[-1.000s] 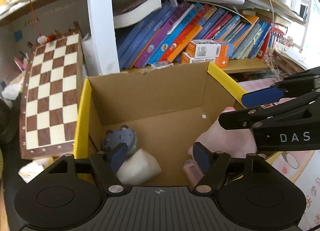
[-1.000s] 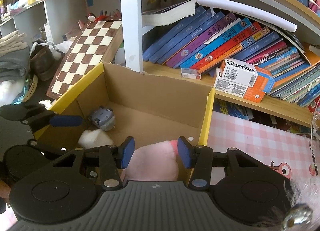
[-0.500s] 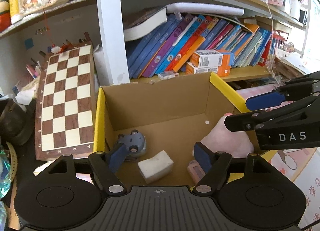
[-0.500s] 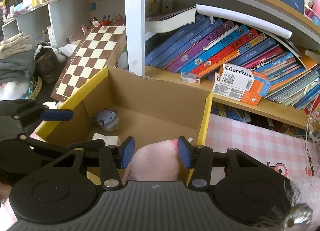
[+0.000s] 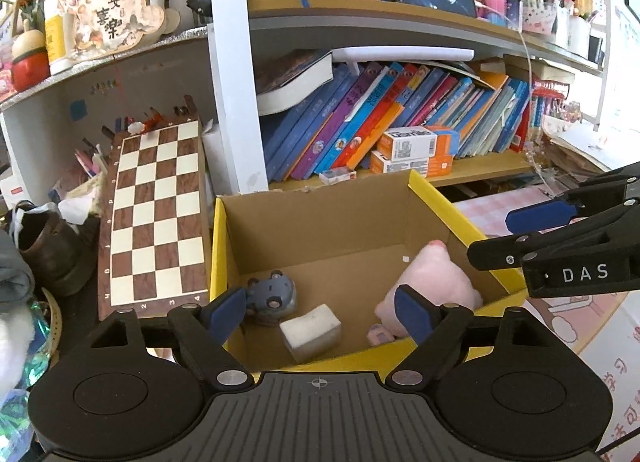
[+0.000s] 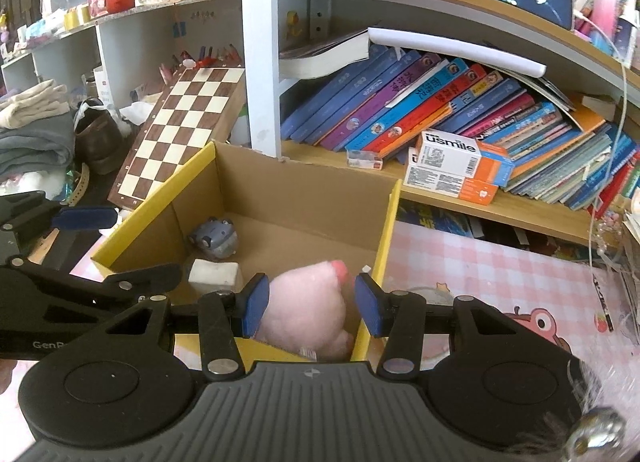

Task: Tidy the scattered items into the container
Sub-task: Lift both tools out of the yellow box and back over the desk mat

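Left wrist view: the left hand-held gripper (image 5: 320, 312) hovers over the near yellow rim of the cardboard box (image 5: 320, 222), jaws opening with nothing gripped between them. Down on the box floor there's a grey-blue toy (image 5: 272, 296) in the near-left corner, a white foam block (image 5: 311, 331) just beside it toward the near wall, and a pink plush (image 5: 434, 282) leaning on the right wall with a small pink item (image 5: 378, 336) touching it at the near edge. The middle and far part of the floor is bare cardboard, so there's room to move there. A chessboard (image 5: 156, 218) leans just beside the left wall.

Right wrist view: the right hand-held gripper (image 6: 308, 304) sits above the near-right corner of the box (image 6: 296, 190), jaws partly apart. The pink plush (image 6: 308, 302) shows between the pads but lies lower, inside the box, so I'd call it released. The left hand-held gripper (image 6: 84, 218) pokes in beside the left rim. Pink checked worktop (image 6: 480, 274) runs along the right wall.
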The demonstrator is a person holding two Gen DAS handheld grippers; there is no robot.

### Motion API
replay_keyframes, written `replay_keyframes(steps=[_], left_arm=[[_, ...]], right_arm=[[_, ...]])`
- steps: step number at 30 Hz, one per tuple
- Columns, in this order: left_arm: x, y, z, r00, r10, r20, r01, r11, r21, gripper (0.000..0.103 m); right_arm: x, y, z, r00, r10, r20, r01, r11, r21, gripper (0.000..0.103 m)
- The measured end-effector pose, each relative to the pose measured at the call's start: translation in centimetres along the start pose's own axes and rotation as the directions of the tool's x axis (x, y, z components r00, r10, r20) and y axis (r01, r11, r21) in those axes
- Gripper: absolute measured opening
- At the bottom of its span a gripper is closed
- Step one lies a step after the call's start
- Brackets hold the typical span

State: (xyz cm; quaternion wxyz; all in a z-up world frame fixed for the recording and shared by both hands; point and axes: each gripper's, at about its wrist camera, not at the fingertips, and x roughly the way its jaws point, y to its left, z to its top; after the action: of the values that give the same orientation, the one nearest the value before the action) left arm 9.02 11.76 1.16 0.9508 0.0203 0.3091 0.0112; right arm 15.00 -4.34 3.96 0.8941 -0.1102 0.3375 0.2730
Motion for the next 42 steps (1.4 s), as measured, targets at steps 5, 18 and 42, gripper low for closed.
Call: replay_keyframes(steps=[5, 18, 42], left_arm=[[-1.3, -0.6, -0.3, 1.0, 0.0, 0.011, 0.0, 1.0, 0.004, 0.085], [-3.8, -2.0, -1.2, 1.0, 0.009, 0.03, -0.009, 1.0, 0.003, 0.091], [-5.4, -5.4, -3.1, 1.0, 0.006, -0.025, -0.005, 0.999, 0.032, 0.093]], right_arm=[[-1.4, 0.0, -1.0, 1.0, -0.003, 0.003, 0.002, 1.0, 0.011, 0.046], [-3.8, 0.0, -4.1, 1.0, -0.015, -0.012, 0.015, 0.999, 0.035, 0.046], [-5.9, -1.3, -8.0, 0.999, -0.012, -0.043, 0.016, 0.996, 0.091, 0.046]])
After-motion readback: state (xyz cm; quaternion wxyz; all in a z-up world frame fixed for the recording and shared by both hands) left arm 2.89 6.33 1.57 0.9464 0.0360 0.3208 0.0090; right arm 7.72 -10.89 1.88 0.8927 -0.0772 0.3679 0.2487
